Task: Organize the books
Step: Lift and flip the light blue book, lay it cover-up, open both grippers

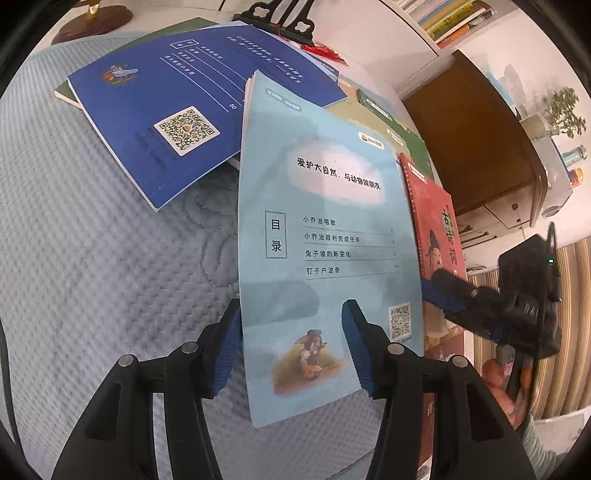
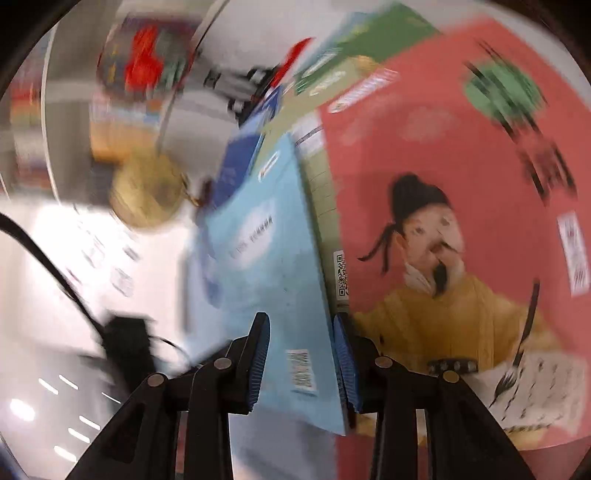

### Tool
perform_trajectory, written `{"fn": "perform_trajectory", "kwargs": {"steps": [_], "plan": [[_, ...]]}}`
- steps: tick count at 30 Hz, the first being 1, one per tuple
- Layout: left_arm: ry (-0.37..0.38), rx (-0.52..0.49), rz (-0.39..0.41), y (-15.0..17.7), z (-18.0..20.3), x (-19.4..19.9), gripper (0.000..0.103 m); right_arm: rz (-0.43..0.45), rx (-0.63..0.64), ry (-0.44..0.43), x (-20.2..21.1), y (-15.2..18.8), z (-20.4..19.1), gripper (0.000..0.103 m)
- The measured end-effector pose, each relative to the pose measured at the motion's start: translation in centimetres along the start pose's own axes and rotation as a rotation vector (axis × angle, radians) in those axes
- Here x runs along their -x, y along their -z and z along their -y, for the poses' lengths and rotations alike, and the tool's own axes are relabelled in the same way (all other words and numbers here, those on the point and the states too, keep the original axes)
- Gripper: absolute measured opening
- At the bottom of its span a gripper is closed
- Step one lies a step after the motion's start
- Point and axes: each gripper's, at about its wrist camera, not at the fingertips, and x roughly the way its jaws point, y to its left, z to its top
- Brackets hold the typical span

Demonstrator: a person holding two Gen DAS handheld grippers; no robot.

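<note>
A light blue book with a contents list on its cover lies tilted over the other books. My left gripper is open, its fingers astride the book's near end. My right gripper is shut on the light blue book at its right edge; it also shows in the left wrist view. A red book with a painted scholar lies beneath, beside the blue one. A dark blue book lies at the back left on a green book.
The books lie on a grey quilted mattress. A black stand and a bookshelf are behind. A brown cabinet stands to the right. More green books lie under the pile.
</note>
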Motion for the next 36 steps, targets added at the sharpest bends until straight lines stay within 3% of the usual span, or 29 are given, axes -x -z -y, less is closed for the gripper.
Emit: {"fn": "perform_trajectory", "kwargs": {"steps": [4,8,10,12,15,18,23,27,30,34,35,36], "plan": [[0.003,0.014,0.002,0.1,-0.4,0.3,0.051,-0.025,0.112,0.086,-0.5,0.2,-1.7,0.037],[-0.037,-0.011,-0.002,0.5,0.3,0.3,0.051,-0.040,0.315,0.306,-1.8,1.5,-5.0,0.036],[-0.045,-0.005,-0.001,0.9,0.1,0.7,0.051,-0.046,0.375,0.363,-2.6,2.1,-5.7,0.037],[-0.082,0.008,0.005,1.8,-0.5,1.6,0.051,-0.066,0.378,0.331,-2.9,2.1,-6.0,0.037],[-0.097,0.039,0.006,3.0,-2.2,2.8,0.051,-0.141,0.344,0.190,-4.0,2.1,-5.5,0.035],[-0.076,0.078,0.009,3.7,-3.6,3.6,0.051,-0.120,0.291,0.181,-4.0,2.1,-4.9,0.034],[-0.097,0.014,0.000,3.7,-2.4,2.7,0.051,-0.075,0.320,0.253,-4.6,3.7,-6.0,0.033],[-0.074,-0.017,-0.014,3.4,-2.4,2.4,0.052,-0.048,0.287,0.244,-5.1,4.0,-6.5,0.036],[-0.022,0.007,-0.015,3.2,-3.6,2.9,0.052,-0.062,0.166,0.107,-3.9,3.7,-5.0,0.036],[0.079,0.039,-0.039,3.1,-5.2,3.3,0.052,-0.060,-0.029,-0.381,-2.0,4.1,-4.2,0.035],[0.106,0.028,-0.048,3.1,-5.2,3.4,0.052,-0.059,-0.039,-0.417,-2.1,4.2,-4.4,0.035],[0.109,0.018,-0.055,3.2,-5.2,3.4,0.052,-0.055,-0.033,-0.398,-2.5,4.2,-5.0,0.035]]}}
